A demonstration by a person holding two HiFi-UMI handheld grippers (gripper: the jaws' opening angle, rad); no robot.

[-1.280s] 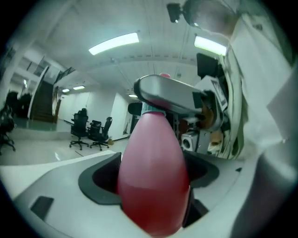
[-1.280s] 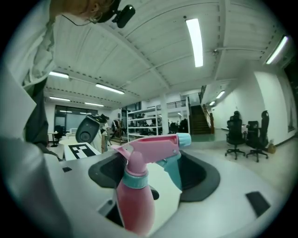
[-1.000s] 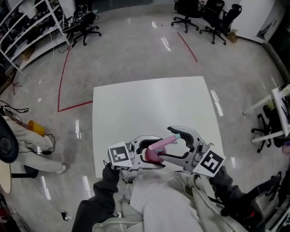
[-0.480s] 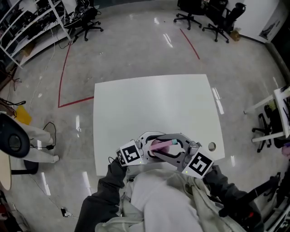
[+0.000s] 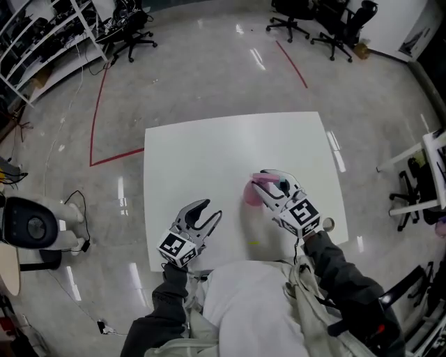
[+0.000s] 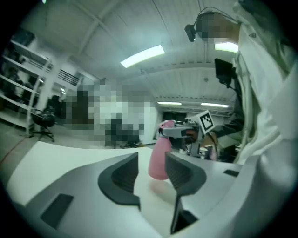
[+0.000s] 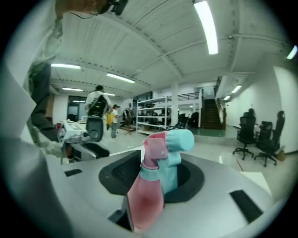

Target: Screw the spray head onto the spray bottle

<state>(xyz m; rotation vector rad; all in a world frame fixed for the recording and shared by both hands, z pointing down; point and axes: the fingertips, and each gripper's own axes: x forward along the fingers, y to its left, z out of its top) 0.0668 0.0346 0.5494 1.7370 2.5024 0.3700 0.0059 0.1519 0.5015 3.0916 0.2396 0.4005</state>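
Note:
A pink spray bottle [image 5: 251, 194] with a teal and pink spray head [image 7: 179, 141] on top is at the right middle of the white table [image 5: 209, 150]. My right gripper [image 5: 269, 183] grips the spray head, with its jaws still closing on it. The bottle body [image 7: 146, 201] hangs below the jaws; I cannot tell whether it touches the table. My left gripper [image 5: 211, 209] is apart at the front left, and its jaws are closing with nothing between them. In the left gripper view the bottle [image 6: 159, 153] shows farther off, beyond the left gripper [image 6: 151, 159].
A small round object [image 5: 325, 224] lies near the table's right front edge. Around the table is glossy floor with red tape lines [image 5: 97, 115]. Office chairs [image 5: 306, 21] stand at the back, shelving [image 5: 42, 42] at the left, and a white desk [image 5: 432, 157] at the right.
Both grippers were together round the bottle near the front edge. The left gripper has let go and moved left. The right gripper has carried the bottle out over the table's right side.

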